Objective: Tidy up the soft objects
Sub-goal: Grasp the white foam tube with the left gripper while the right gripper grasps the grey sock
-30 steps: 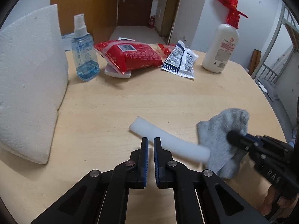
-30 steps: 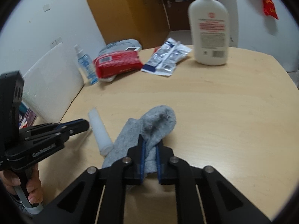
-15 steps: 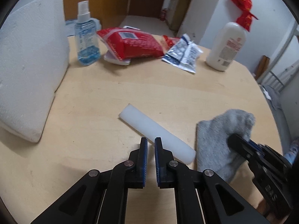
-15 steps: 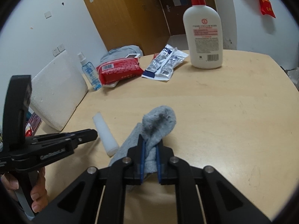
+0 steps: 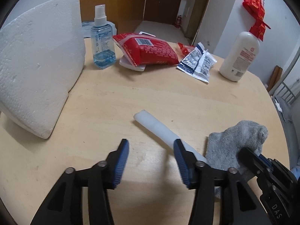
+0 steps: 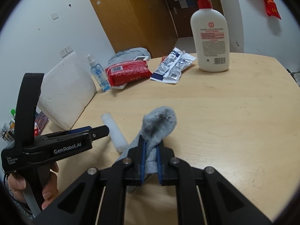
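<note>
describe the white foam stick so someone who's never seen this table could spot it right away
Start at the round light wooden table and look to its near side, well in front of the row of bottles and packets. There, a short white foam cylinder lies flat and diagonal, its near end beside the crumpled grey sock. Unlike the big white polystyrene slab leaning at the left, it is slim, smooth and rod-shaped.

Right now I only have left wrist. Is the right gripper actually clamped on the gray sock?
Observer: Yes. The right wrist view shows the right gripper shut on the gray sock, with fabric bunched between its fingers.
Operator: My left gripper hides the near end of the white foam stick. Is it touching the sock?
Observer: That end lies against the sock's edge, as far as it shows.
</note>
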`<state>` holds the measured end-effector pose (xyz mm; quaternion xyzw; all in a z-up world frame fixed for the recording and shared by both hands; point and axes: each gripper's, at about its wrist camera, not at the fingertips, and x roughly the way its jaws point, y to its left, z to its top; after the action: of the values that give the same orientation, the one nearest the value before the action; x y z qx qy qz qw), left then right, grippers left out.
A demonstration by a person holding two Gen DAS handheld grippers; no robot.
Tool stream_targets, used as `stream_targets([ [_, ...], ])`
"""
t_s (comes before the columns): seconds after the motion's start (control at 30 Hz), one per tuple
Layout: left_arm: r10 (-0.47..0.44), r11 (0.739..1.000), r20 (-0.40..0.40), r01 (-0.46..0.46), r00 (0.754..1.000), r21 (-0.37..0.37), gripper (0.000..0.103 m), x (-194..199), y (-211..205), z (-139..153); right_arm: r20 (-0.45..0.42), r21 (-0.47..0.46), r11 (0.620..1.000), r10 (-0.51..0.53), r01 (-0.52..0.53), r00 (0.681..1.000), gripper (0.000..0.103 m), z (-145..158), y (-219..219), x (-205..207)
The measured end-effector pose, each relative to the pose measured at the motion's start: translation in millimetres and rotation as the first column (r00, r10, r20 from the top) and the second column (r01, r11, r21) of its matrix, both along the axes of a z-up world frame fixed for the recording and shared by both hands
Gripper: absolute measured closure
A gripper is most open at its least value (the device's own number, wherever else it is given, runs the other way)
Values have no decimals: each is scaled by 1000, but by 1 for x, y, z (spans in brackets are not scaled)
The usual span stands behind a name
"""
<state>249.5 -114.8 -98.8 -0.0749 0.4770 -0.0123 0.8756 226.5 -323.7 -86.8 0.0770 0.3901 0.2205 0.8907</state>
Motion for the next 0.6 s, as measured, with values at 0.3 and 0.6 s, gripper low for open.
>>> stream_targets([
  [0.3,21,1000,-25,-21,999,6,34,8,-11,-4,12,10,1000,0,0,1000,90,2,-3,-3],
  [0.6,52,999,-51,-52,997,0,45,18,-13,-10,19,16,1000,1,-2,1000,90,3,-4,-5],
])
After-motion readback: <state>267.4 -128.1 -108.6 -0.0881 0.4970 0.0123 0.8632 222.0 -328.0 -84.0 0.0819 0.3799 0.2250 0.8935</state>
